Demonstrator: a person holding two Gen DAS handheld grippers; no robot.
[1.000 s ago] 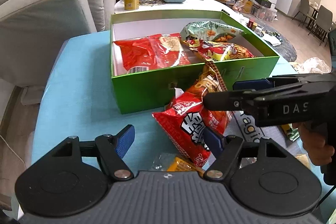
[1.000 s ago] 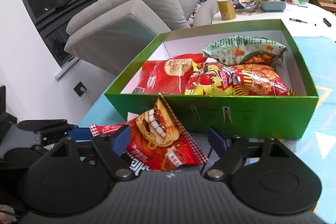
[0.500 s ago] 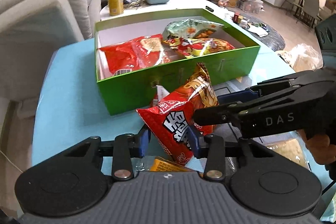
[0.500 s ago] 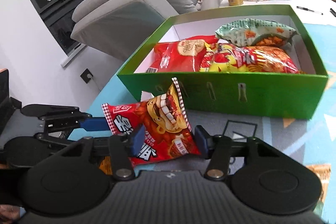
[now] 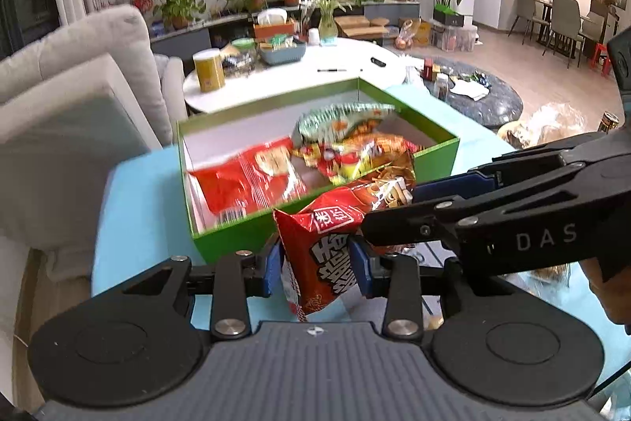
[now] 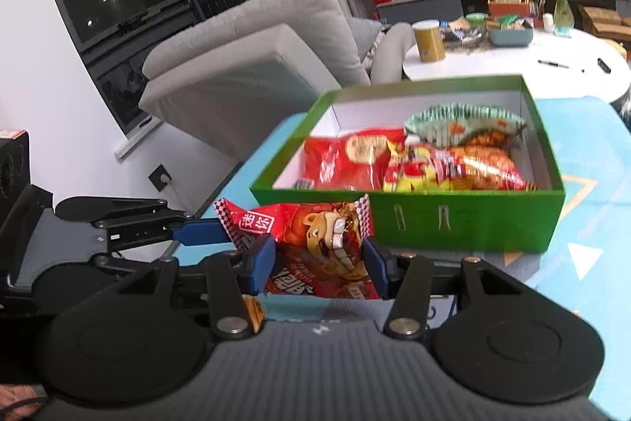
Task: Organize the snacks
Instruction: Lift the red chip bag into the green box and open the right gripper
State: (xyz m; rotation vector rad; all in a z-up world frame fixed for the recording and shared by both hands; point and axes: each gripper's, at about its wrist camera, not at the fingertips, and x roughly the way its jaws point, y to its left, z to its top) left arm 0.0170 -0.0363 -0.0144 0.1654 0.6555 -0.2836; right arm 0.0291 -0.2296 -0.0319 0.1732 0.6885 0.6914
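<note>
Snack bag point(image 5: 331, 255): light, crinkly, slippery; best gripped at its sealed edges.
Left gripper point(image 5: 315, 259): clamped on bag, just before green box point(image 5: 437, 160).
Right gripper point(image 6: 319, 263): clamped likewise.

Held snack bag point(image 6: 315, 247): red, checkered red-white edge, white and black lettering. Box point(image 6: 465, 219) right of centre: bright green outside, white inside. Bags in it: red point(image 6: 347, 160), red-yellow point(image 6: 441, 168), pale green with orange point(image 6: 465, 121). Table cover point(image 5: 138, 208): light blue. Gripper pads point(image 6: 262, 265): blue on black.
</note>
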